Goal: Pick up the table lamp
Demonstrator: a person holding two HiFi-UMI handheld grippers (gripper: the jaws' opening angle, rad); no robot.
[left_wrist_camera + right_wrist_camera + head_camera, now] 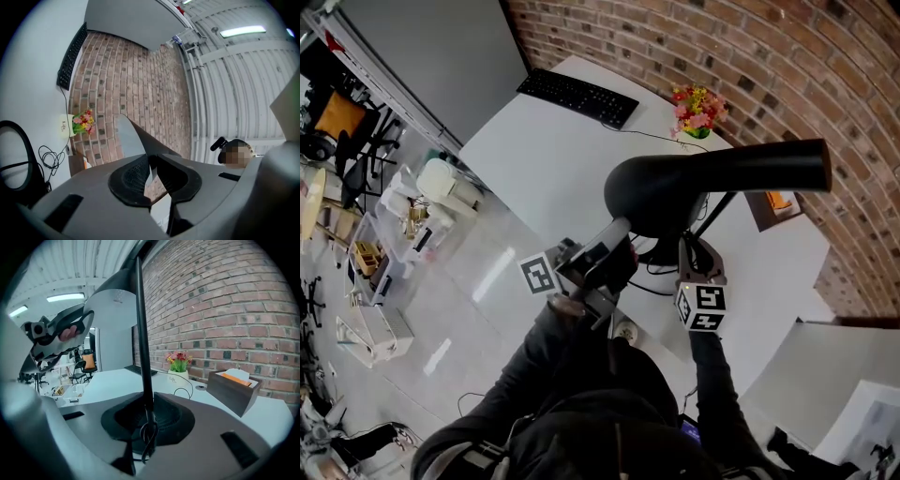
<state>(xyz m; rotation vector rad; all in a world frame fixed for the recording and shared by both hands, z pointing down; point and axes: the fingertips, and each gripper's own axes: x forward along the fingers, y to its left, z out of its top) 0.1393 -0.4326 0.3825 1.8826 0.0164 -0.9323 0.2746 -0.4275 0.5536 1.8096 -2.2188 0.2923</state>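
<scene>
Table [544, 159] runs along the brick wall [787, 66]. Keyboard [577, 97] at its far end. Flower pot [697, 117] right of the keyboard, by the wall. Tissue box [769, 204] nearer, also against the wall. Lamp [712, 183] at the table's near part, left of the tissue box. Left gripper [622, 242] on the lamp's shade rim, right gripper [694, 246] on its stem, below the shade. Bins [384, 244] on the floor, left of the table.

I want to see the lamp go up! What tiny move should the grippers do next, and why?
Probably lift both together, slowly, straight up. The right gripper is closed on the pole and the left gripper pinches the shade at its edge, so the lamp looks held at two spots.
</scene>
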